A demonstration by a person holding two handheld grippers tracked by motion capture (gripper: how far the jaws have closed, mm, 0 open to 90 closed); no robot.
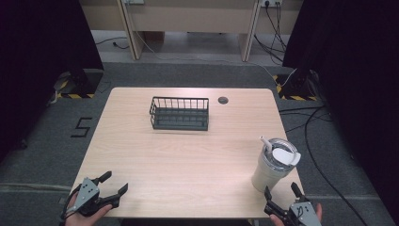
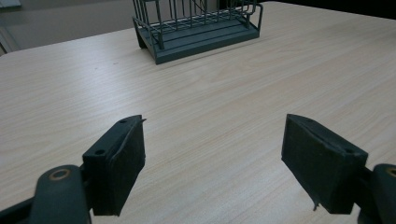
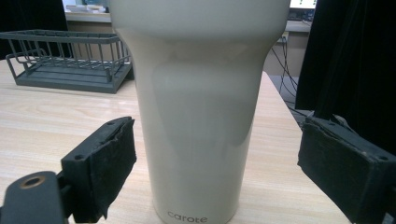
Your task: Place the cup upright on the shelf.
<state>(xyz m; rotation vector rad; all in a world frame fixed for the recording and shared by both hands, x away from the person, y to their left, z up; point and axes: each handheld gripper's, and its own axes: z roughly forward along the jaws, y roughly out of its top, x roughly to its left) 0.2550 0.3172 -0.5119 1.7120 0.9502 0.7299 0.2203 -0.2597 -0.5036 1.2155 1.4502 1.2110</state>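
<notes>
Your right gripper (image 1: pixel 281 189) sits at the near right edge, jaws spread wide to bracket the cream tumbler (image 1: pixel 274 164) standing just beyond, untouched. Your left gripper (image 1: pixel 111 184) waits near left, jaws also apart, empty, facing the far wire rack (image 1: pixel 179 113).

The right gripper view's top edge cuts off the cream tumbler (image 3: pixel 198 107) above its flare, hiding the lid.

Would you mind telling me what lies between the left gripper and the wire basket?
Nothing but bare tabletop: the left gripper view shows plain wood running from the open left gripper to the wire basket.
</notes>
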